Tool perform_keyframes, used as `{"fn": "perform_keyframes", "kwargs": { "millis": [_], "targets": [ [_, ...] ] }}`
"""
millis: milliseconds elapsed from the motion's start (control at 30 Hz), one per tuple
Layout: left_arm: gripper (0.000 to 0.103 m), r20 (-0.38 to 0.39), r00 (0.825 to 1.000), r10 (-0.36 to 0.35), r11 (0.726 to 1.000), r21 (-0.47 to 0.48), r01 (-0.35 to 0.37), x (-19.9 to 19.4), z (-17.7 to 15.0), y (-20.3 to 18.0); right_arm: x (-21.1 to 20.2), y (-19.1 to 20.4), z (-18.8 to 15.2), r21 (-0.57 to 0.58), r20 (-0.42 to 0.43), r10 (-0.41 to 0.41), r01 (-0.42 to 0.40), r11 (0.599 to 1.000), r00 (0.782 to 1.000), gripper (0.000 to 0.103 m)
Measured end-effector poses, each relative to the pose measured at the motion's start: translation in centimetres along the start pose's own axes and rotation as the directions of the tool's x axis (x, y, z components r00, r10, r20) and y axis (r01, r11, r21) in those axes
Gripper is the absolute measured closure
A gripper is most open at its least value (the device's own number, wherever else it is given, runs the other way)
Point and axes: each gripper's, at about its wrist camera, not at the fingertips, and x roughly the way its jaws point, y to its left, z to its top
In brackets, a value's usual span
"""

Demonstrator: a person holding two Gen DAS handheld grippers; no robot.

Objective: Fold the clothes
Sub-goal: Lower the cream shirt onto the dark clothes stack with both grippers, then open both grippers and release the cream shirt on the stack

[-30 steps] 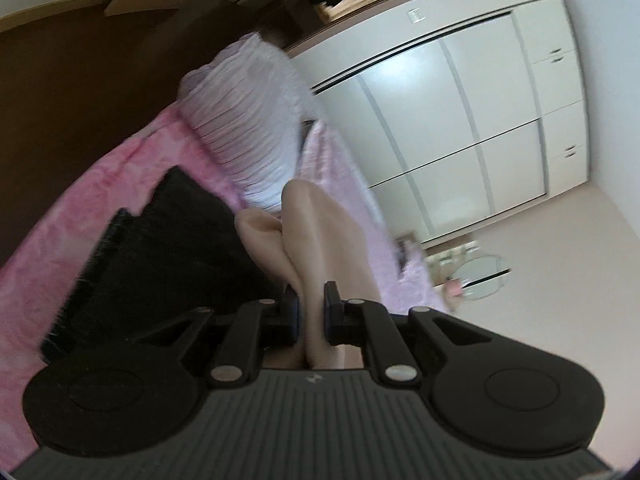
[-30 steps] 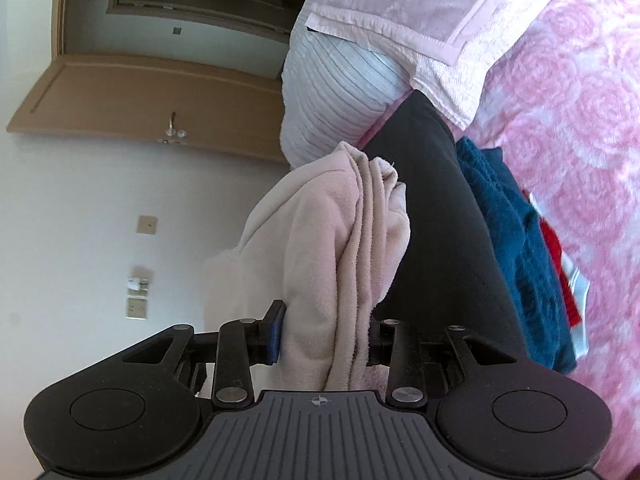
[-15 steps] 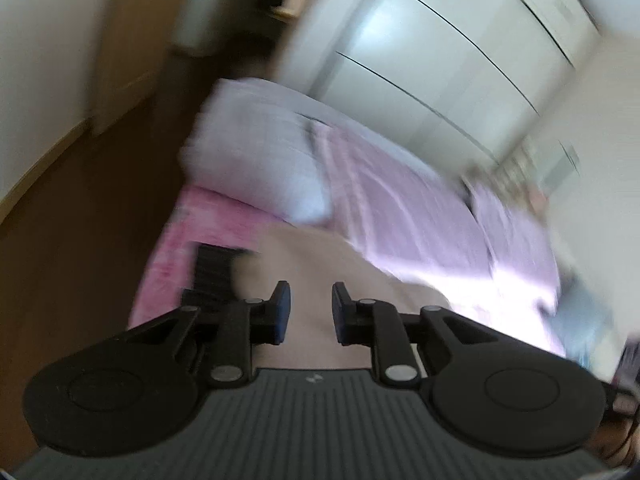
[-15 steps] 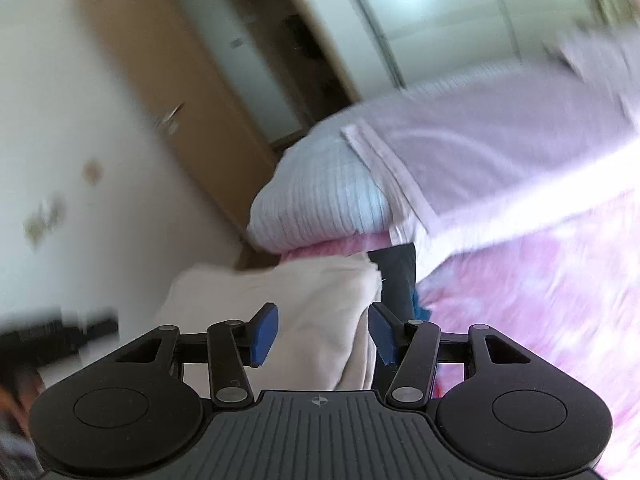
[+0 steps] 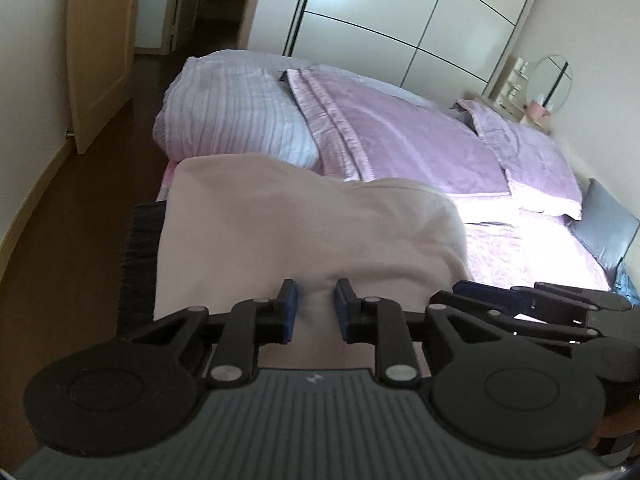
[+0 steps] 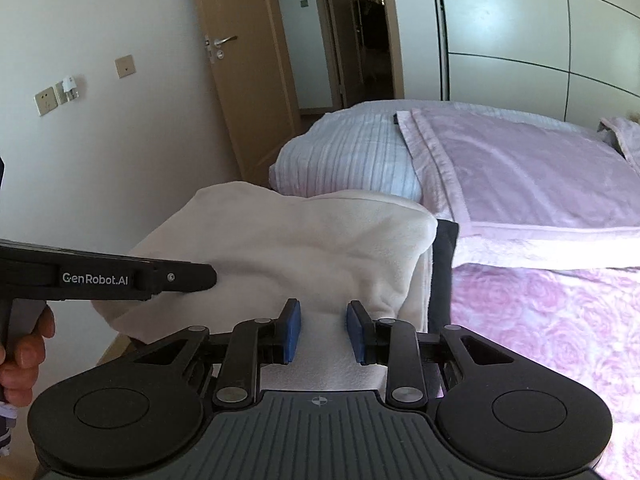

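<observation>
The cream fleece garment [image 5: 304, 232] is lying spread over a black garment [image 5: 138, 256] at the near edge of the bed [image 5: 532, 256], filling the middle of both wrist views, with the left gripper's fingers pointing toward twelve o'clock across it. Judging by how it lies, a fold seems to have been laid: in the right wrist view the fleece [image 6: 288, 248] is showing a rounded doubled edge at about two o'clock, where a strip of the black garment [image 6: 442, 276] is peeking out beside it. The cloth is still puffy and uneven, so smoothing and at least one more fold are probably remaining, and blue clothing [image 5: 626, 284] at the three o'clock edge of the left view looks unfolded, though too little is showing to be sure. The left gripper [image 5: 316, 304] is opening, its blue pads standing apart with fleece lying in the gap beneath them and not pinched. The right gripper [image 6: 324, 326] is closing, its pads also apart over the fleece, and I cannot tell whether they are catching any cloth yet. At nine o'clock in the right view the person's hand [image 6: 22, 354] is holding the left gripper's handle.
</observation>
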Motion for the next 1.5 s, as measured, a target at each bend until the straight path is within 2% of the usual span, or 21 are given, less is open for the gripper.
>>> {"fn": "perform_keyframes", "kwargs": {
  "millis": [133,233,367,467,567,633,667,700,867,967,1033,1200,1367,1500],
  "targets": [
    [0.08,0.0,1.0,-0.002,1.0,-0.023,0.002,0.6,0.0,0.8,1.8,0.2,-0.4,-0.003,-0.017,-0.009,0.008,1.0,1.0,0.073],
    [0.08,0.004,1.0,0.006,1.0,-0.006,-0.006,0.4,0.3,0.2,1.8,-0.4,-0.4,0.03,-0.017,-0.017,0.018,0.999,1.0,0.073],
    [0.08,0.018,1.0,0.015,1.0,-0.001,-0.015,-0.3,1.2,-0.5,0.3,-0.5,0.2,0.048,0.005,-0.023,0.022,0.999,1.0,0.072],
    [0.081,0.026,0.998,0.053,0.998,0.028,-0.054,-1.9,1.7,-1.5,-1.5,-0.3,0.7,0.072,0.024,-0.037,0.035,0.997,0.999,0.072],
    [0.071,0.033,0.994,0.1,0.994,0.05,-0.102,-3.5,2.1,-2.2,-3.2,0.1,1.2,0.101,0.01,-0.058,0.057,0.993,0.998,0.07],
    [0.066,0.034,0.993,0.109,0.992,0.057,-0.111,-4.7,2.1,-2.6,-4.3,0.5,1.1,0.121,-0.002,-0.077,0.077,0.99,0.997,0.056],
    [0.06,0.032,0.993,0.113,0.992,0.057,-0.114,-5.2,2.1,-2.8,-4.8,0.7,1.0,0.135,-0.004,-0.084,0.083,0.987,0.997,0.039],
    [0.054,0.026,0.992,0.121,0.991,0.059,-0.123,-5.8,1.9,-3.0,-5.4,0.8,0.8,0.151,-0.002,-0.085,0.085,0.985,0.996,0.034],
    [0.048,0.017,0.988,0.156,0.985,0.076,-0.157,-8.2,0.7,-4.6,-7.7,1.8,-0.2,0.182,-0.032,-0.091,0.095,0.979,0.995,0.034],
    [0.038,0.022,0.986,0.163,0.982,0.098,-0.164,-9.8,0.1,-5.7,-9.6,2.7,-0.5,0.169,-0.045,-0.128,0.134,0.976,0.991,0.034],
    [0.036,0.043,0.984,0.17,0.978,0.113,-0.174,-10.9,-0.2,-6.5,-11.0,3.2,-0.6,0.152,-0.041,-0.161,0.165,0.974,0.986,0.034],
    [0.02,0.059,0.967,0.247,0.96,0.119,-0.252,-13.5,-1.3,-8.0,-13.6,4.2,-1.5,0.15,-0.045,-0.181,0.186,0.971,0.982,0.034],
    [0.02,0.034,0.946,0.323,0.942,0.09,-0.324,-15.1,-3.0,-8.5,-14.4,5.4,-2.0,0.11,-0.127,-0.177,0.191,0.975,0.976,0.034],
    [0.02,0.029,0.945,0.325,0.943,0.061,-0.326,-16.8,-4.1,-9.0,-15.9,5.9,-2.8,0.114,-0.132,-0.157,0.172,0.978,0.979,0.034]
  ]
}}
